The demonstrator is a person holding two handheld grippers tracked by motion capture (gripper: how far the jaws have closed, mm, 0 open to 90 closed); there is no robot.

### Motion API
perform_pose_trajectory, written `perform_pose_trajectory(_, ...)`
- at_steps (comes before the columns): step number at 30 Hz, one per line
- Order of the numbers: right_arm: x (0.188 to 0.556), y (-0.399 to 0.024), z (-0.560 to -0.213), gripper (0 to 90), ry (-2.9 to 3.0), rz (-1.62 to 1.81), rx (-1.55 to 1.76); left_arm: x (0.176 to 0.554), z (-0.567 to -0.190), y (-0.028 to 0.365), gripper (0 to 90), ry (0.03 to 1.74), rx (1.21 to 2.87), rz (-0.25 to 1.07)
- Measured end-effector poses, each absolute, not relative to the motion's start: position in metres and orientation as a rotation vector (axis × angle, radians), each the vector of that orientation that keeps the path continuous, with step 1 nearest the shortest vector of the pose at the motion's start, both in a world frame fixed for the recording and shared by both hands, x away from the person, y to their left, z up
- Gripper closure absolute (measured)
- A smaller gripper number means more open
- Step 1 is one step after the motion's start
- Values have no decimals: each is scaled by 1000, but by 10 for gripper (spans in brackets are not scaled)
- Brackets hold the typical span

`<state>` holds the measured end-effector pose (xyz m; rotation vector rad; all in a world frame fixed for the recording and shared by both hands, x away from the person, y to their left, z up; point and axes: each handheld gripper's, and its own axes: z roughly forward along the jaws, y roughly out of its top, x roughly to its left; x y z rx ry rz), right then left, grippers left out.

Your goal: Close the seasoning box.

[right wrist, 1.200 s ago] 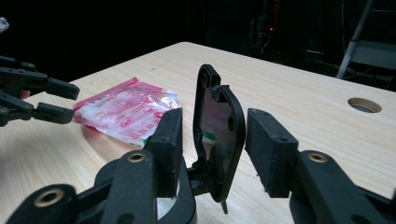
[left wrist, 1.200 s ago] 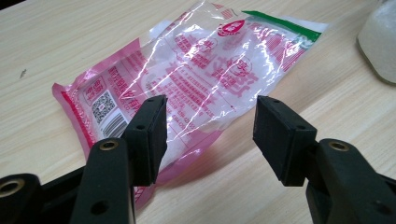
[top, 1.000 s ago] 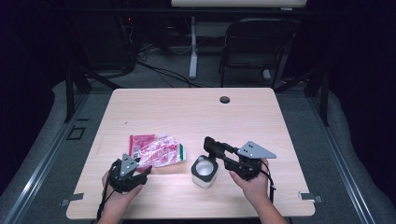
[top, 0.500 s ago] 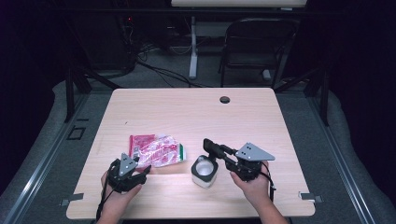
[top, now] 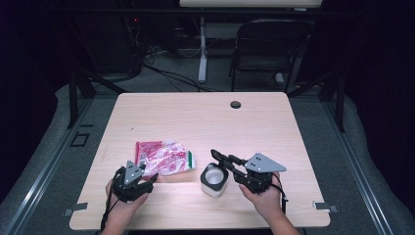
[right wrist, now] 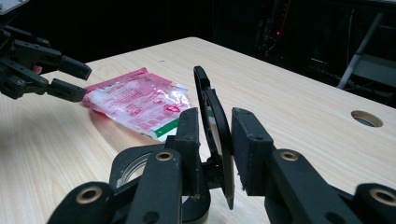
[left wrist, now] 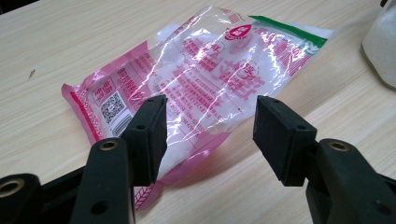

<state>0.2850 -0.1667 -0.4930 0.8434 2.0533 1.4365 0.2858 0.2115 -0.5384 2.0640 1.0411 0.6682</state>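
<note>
Right tongs (right wrist: pixel 212 140) grip a jar's upright black lid (right wrist: pixel 215 135)

Their jaws just reopened slightly around it. Left tongs (left wrist: pixel 208 133) gape wide over the pink sachet (left wrist: pixel 196 84); the white jar (top: pixel 214 179) sits on the tabletop (top: pixel 293 122).

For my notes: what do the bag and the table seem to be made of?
The bag looks like thin, glossy, clear plastic film: it crinkles, glints, and carries pink print. The table looks like pale wood or wood-look laminate, matte, with fine grain lines.
</note>
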Motion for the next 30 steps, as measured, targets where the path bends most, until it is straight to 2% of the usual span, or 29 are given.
perform_pose_trajectory(30,271,-153,-499,701,2112,1388,760,287,-538,209,447,1029,2065,665)
